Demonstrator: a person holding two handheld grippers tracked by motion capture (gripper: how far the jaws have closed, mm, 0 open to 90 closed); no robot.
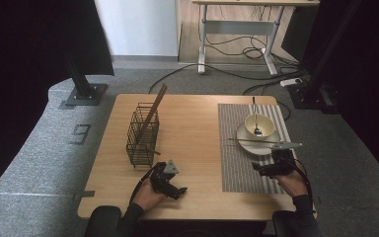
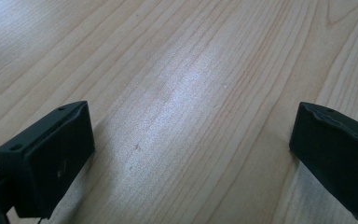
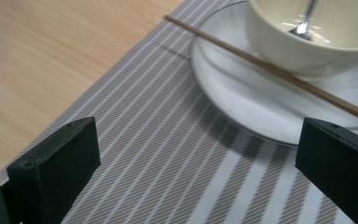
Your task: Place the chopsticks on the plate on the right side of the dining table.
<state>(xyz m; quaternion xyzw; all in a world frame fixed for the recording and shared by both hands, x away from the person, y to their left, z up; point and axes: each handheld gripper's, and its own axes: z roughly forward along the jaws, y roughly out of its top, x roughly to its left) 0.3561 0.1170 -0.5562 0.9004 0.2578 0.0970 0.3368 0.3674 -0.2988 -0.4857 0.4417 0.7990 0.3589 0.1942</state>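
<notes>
A black wire basket [image 1: 142, 136] stands on the left of the wooden table [image 1: 192, 128], and a brown chopstick [image 1: 154, 111] leans out of it. On the striped placemat [image 1: 237, 168] a white plate [image 1: 244, 143] carries a cream bowl [image 1: 259, 126] with a metal spoon [image 1: 254, 116] in it. A second chopstick [image 1: 251, 141] lies across the plate's near rim. My left gripper [image 1: 176, 187] is open over bare wood [image 2: 191, 93], just in front of the basket. My right gripper [image 1: 264, 169] is open low over the placemat [image 3: 144, 140], just short of the plate [image 3: 242, 93], chopstick [image 3: 279, 72] and bowl [image 3: 307, 51].
Grey carpet surrounds the table. A black stand base [image 1: 86, 94] sits at the far left, and a desk with cables [image 1: 237, 29] stands behind. Bare wood lies between basket and placemat.
</notes>
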